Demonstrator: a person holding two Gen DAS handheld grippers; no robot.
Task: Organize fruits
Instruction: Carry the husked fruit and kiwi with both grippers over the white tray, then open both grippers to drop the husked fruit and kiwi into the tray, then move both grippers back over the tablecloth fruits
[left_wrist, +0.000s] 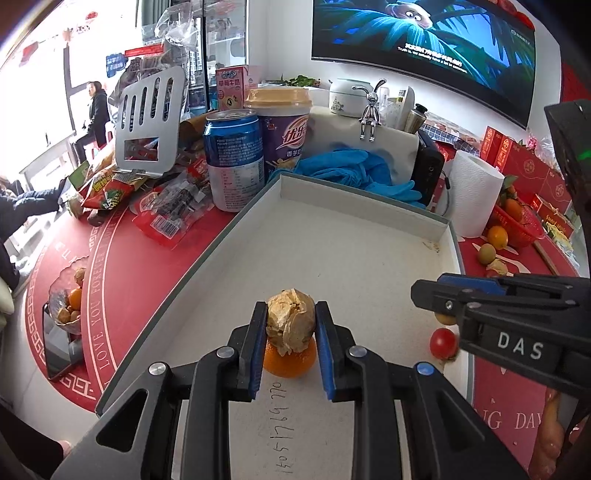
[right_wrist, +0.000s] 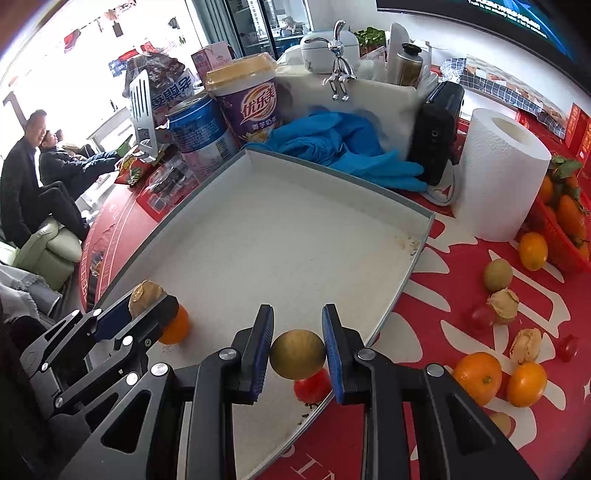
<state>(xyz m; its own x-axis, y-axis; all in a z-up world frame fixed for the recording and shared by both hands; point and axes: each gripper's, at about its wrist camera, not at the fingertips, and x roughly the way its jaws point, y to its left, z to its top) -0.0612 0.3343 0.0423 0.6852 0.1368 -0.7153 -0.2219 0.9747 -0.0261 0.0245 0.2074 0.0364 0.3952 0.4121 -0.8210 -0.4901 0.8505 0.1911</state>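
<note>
My left gripper (left_wrist: 291, 326) clamps a papery husked groundcherry (left_wrist: 291, 320) between its blue pads, holding it directly above a small orange (left_wrist: 290, 362) that sits on the floor of the shallow white tray (left_wrist: 332, 236); whether husk and orange touch, I cannot tell. My right gripper (right_wrist: 297, 354) pinches a round brownish-green fruit (right_wrist: 297, 354) between its pads, just above a cherry tomato (right_wrist: 312, 386) lying near the tray's right edge. Seen from my left wrist, the right gripper (left_wrist: 448, 314) enters from the right, with the tomato (left_wrist: 443, 343) just below it. Seen from my right wrist, the left gripper (right_wrist: 147, 299) sits off to the left with its husked fruit (right_wrist: 146, 293) over the orange (right_wrist: 176, 326).

To the right of my right gripper, on the red tablecloth (right_wrist: 424, 295) outside the tray, more fruit lies loose: two oranges (right_wrist: 478, 376) side by side, two more husked groundcherries (right_wrist: 503, 300), another green fruit (right_wrist: 498, 275), small red tomatoes (right_wrist: 482, 316) and a yellow-orange fruit (right_wrist: 533, 250) beside a red basket (right_wrist: 565, 243). Beyond the tray's far rim stand a blue can (left_wrist: 233, 158), a purple drink cup (left_wrist: 282, 129), blue gloves (left_wrist: 351, 170) and a paper towel roll (left_wrist: 474, 194).
</note>
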